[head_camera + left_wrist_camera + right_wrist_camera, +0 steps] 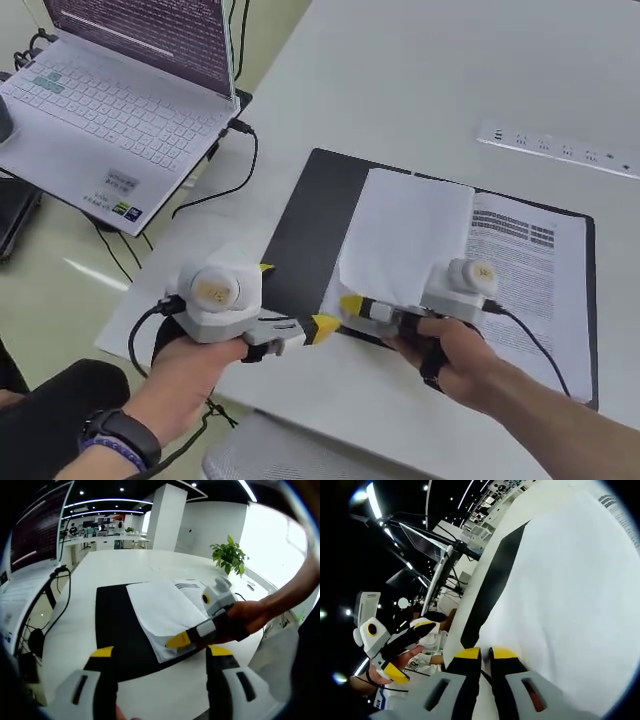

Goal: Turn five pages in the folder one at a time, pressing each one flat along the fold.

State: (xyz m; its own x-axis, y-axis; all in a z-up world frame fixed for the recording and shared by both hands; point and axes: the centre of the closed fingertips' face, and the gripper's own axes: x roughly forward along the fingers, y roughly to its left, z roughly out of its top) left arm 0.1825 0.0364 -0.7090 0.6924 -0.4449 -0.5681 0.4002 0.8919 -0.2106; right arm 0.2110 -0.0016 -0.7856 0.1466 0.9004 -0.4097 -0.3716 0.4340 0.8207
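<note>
Right gripper [486, 655] pinches the lifted page [410, 235] at its lower edge. Left gripper [161, 652], jaws spread, hovers beside the folder [310, 220].

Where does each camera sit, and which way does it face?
Head view: on the person's head, looking down at the folder, laptop, left hand and right hand.
Left gripper view: on the left gripper, looking along its open jaws at the folder; the right hand shows at right.
Right gripper view: on the right gripper, looking along the page it pinches; the left hand shows at left.
Shared: all three see the folder and page; each gripper view sees the other gripper.
</note>
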